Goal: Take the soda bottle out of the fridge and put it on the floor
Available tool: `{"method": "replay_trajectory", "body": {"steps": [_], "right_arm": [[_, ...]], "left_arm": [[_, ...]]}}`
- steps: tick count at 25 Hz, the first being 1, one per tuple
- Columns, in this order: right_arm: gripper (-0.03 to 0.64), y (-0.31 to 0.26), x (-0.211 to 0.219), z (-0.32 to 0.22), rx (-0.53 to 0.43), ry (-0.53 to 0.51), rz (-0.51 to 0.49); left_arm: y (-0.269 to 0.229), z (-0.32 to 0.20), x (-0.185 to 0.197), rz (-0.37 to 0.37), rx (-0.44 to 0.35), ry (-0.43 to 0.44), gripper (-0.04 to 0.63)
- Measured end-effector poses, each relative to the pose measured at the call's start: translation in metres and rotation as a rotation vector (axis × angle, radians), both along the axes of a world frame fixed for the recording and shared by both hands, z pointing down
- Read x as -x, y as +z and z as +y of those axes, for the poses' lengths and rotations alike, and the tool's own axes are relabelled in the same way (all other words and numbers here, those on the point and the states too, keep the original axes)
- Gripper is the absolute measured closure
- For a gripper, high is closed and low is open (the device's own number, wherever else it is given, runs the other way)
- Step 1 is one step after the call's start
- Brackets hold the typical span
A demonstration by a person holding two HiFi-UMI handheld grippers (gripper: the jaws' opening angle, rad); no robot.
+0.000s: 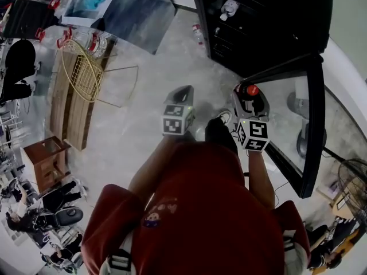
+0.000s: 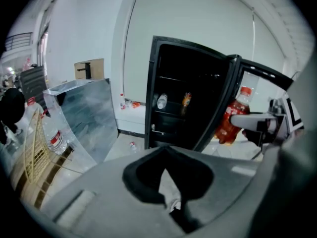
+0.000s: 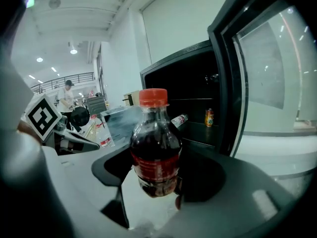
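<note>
The soda bottle [image 1: 251, 90], dark cola with a red cap and red label, stands upright in my right gripper [image 1: 252, 100], which is shut on its lower body [image 3: 156, 148]. It hangs in the air just outside the black fridge [image 1: 269, 27], beside the open glass door [image 1: 312, 125]. From the left gripper view the bottle [image 2: 233, 118] shows in front of that door. My left gripper [image 1: 180, 98] hovers over the grey floor [image 1: 132, 136] left of the right one, its jaws together [image 2: 173, 203] with nothing in them.
A clear bottle [image 2: 161, 101] and an orange can [image 2: 185, 99] remain on the fridge shelf. A small bottle [image 1: 198, 33] lies on the floor by the fridge. A gold wire rack [image 1: 83, 67], wooden pallet [image 1: 69, 110] and grey panel [image 1: 137, 10] stand to the left.
</note>
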State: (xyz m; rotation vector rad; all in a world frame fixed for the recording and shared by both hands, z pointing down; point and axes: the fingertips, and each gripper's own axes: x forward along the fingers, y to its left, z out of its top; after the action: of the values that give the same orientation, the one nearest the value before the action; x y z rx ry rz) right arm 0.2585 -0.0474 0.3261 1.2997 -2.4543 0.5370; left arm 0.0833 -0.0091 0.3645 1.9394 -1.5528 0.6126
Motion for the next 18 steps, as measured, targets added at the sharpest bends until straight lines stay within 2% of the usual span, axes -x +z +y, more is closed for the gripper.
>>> {"method": "replay_trajectory", "body": {"steps": [7,11,15,18], "right_arm": [[0.319,0.005,0.049,0.044,0.002,-0.041,0.012],[0.319,0.006,0.082,0.075,0.02,-0.04,0.016],[0.319,-0.002,0.148,0.117,0.014,-0.078,0.008],[0.319,0.003,0.178,0.14,0.014,-0.109,0.005]], "left_arm": [[-0.007,0.04,0.061,0.002,-0.06,-0.056,0.595],[-0.008,0.073,0.096,0.021,-0.068,-0.081,0.595],[-0.025,0.116,0.149,0.014,-0.083,-0.106,0.595],[-0.024,0.138,0.173,0.003,-0.089,-0.114,0.595]]}}
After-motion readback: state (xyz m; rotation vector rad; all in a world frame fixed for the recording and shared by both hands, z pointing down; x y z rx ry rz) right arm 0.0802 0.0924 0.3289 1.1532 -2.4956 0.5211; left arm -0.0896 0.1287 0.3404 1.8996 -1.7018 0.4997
